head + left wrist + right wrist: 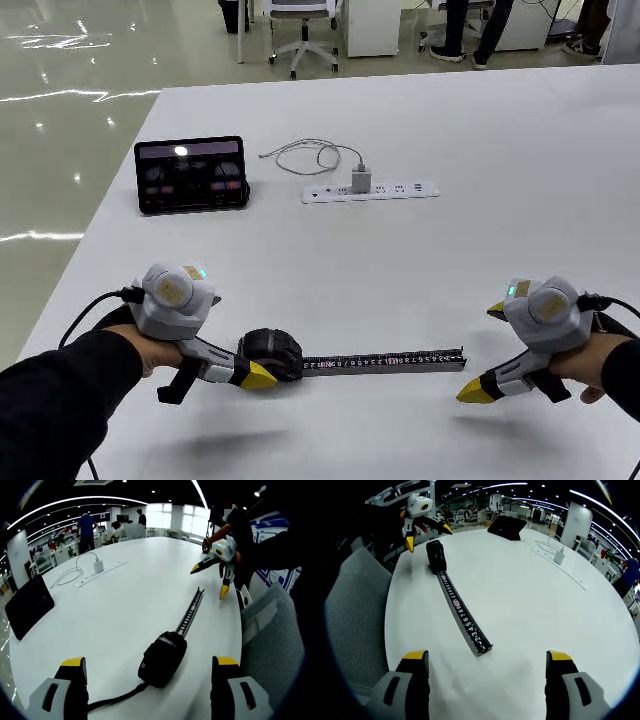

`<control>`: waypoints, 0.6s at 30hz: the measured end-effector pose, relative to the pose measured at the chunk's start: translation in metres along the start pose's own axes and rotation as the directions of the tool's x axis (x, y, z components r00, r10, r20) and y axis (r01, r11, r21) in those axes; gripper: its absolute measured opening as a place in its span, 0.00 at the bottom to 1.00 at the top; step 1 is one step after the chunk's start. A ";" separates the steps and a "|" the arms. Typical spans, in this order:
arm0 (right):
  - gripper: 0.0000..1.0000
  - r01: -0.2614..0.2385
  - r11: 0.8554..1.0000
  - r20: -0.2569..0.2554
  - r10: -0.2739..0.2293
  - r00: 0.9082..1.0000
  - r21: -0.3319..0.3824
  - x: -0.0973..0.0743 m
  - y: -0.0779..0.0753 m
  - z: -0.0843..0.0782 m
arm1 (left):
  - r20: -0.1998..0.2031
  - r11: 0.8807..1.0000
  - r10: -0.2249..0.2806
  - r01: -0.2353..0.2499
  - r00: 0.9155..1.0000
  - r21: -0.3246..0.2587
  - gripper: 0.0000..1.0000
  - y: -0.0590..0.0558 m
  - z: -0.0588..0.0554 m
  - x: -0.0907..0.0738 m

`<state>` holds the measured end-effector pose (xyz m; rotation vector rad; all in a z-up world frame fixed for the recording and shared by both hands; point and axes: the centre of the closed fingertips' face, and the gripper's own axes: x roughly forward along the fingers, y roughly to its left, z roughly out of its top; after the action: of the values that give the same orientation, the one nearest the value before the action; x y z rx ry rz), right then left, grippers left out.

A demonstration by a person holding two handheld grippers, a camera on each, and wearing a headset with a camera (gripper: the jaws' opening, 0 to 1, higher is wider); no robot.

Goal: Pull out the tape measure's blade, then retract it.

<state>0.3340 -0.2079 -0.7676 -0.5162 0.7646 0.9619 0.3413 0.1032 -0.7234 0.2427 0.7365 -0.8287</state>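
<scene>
Running left to right across the smooth white tabletop (pixel 400 270), the tape measure (pixel 270 352) lies with its blade (pixel 385 360) drawn out flat between your tools. Your left tool (pixel 150 660) is spread, with the rounded black case between its jaws, not pinched. Your right tool (pixel 484 350) is spread and empty, just beyond the blade's free end, so it is judged the nearer to that end. The blade appears thin, stiff and printed.

Open-plan office. A large white table (pixel 520 130) stands on a glossy floor (pixel 60 110), with a swivel chair (pixel 300 25) beyond it. The gripper views show rows of desks (pixel 60 554), people (pixel 86 527) among them, and long ceiling light strips (pixel 510 486).
</scene>
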 end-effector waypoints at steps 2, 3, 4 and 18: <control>0.94 0.022 1.000 0.028 -0.022 0.999 0.017 -0.003 0.000 0.001 | 0.041 1.000 0.025 -0.025 0.999 0.005 1.00 0.003 0.002 -0.005; 0.94 0.028 0.999 0.044 -0.030 0.999 0.032 -0.006 0.001 0.002 | 0.045 0.999 0.032 -0.032 0.998 0.006 1.00 0.001 -0.001 -0.009; 0.94 0.030 0.999 0.050 -0.032 0.998 0.041 -0.008 0.002 0.000 | 0.045 0.999 0.039 -0.040 0.998 0.006 1.00 0.002 -0.003 -0.011; 0.99 0.082 0.992 0.115 -0.092 0.989 0.092 -0.038 0.019 -0.015 | 0.091 0.990 0.118 -0.110 0.989 -0.087 1.00 -0.002 -0.029 -0.042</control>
<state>0.2985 -0.2290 -0.7487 -0.4097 0.6682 0.8664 0.3067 0.1399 -0.7154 0.1688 0.6584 -0.6953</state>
